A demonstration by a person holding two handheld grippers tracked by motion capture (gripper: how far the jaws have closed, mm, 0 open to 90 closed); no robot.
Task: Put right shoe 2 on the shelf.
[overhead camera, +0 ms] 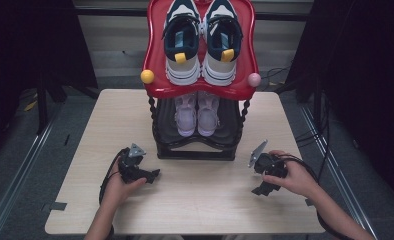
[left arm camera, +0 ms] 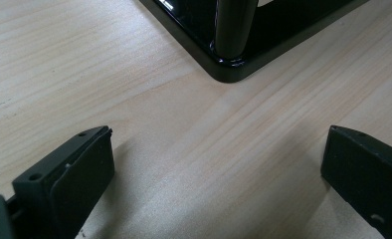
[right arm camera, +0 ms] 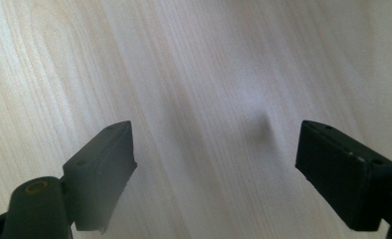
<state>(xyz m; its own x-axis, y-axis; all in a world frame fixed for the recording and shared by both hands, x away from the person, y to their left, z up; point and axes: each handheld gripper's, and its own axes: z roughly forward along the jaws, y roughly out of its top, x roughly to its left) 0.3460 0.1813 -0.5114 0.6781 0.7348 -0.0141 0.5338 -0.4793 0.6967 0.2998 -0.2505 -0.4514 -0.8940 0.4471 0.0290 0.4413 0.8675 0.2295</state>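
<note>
The person's forearms are bare, with no sleeves showing. Each hand carries a black gripper: the left gripper (overhead camera: 154, 174) and right gripper (overhead camera: 259, 190) both bear a grey three-cornered plate and trail black cables. The blocky jaws have small screw holes, and one joint shows what may be a brass fitting.

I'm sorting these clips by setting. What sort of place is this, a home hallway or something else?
Probably a recording lab or studio, not a home. A lone wooden table stands between black curtains, cables trail over the grey floor, and a two-tier shoe rack sits on the table like a test prop.
</note>
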